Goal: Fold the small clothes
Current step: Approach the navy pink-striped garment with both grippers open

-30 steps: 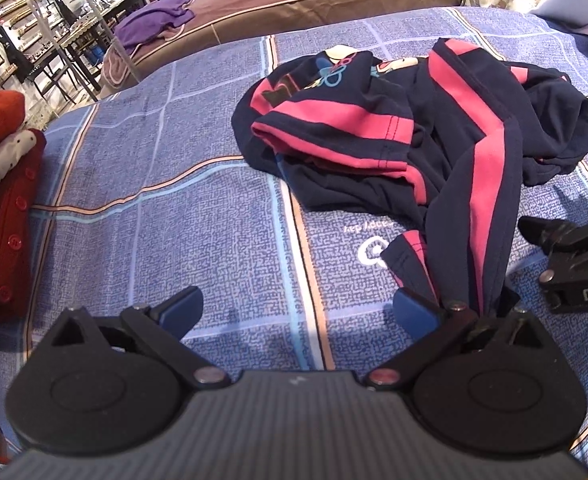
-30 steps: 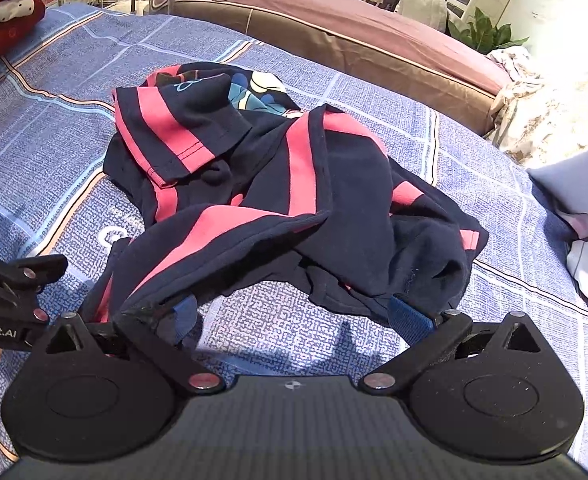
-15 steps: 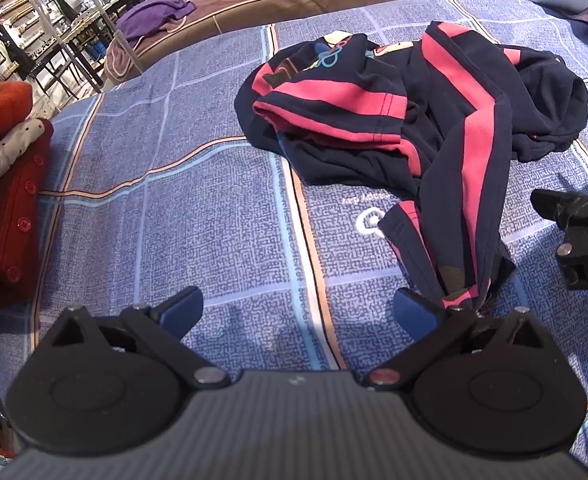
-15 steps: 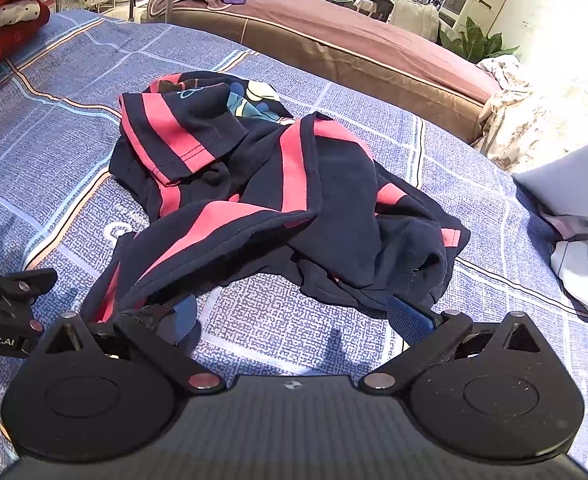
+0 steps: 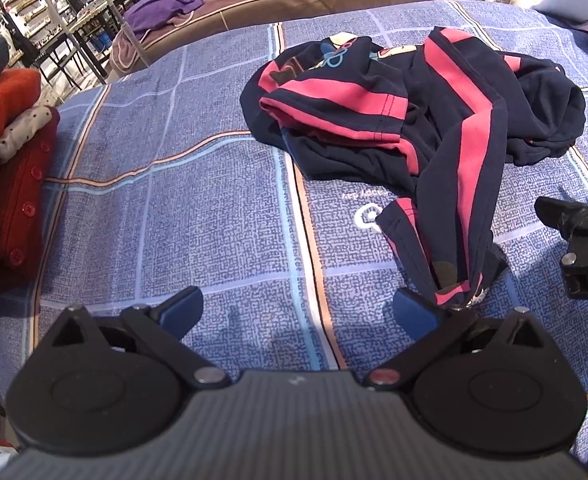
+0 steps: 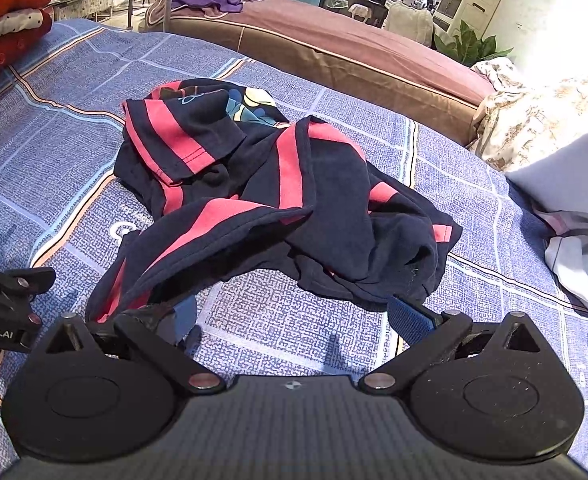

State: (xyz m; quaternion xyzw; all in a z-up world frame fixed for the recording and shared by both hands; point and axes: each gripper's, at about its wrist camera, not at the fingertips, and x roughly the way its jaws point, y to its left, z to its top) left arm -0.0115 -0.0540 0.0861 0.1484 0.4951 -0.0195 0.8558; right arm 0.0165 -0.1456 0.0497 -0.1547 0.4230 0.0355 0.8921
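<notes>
Navy fabric with pink stripes forms the garment (image 5: 434,120), which lies crumpled on the blue patterned bed cover (image 5: 197,208). In the left wrist view it occupies the far right part of the bed, with one striped end trailing down toward the camera. The left tongs (image 5: 298,312) are spread wide and hold nothing; the right blue pad (image 5: 414,312) sits just beside the trailing cloth end, and contact cannot be confirmed. The right tongs' black body (image 5: 586,256) shows at the right edge. A stack of folded red and dotted clothes (image 5: 9,168) rests at the bed's left edge.

In the right wrist view the garment (image 6: 277,200) lies at the centre of the bed cover (image 6: 474,280). The right tongs (image 6: 298,316) are spread wide, empty. Cloth drapes over the left finger linkage; the right pad (image 6: 408,316) sits at the garment's near hem. The left tongs' body (image 6: 1,304) appears at the left edge.
</notes>
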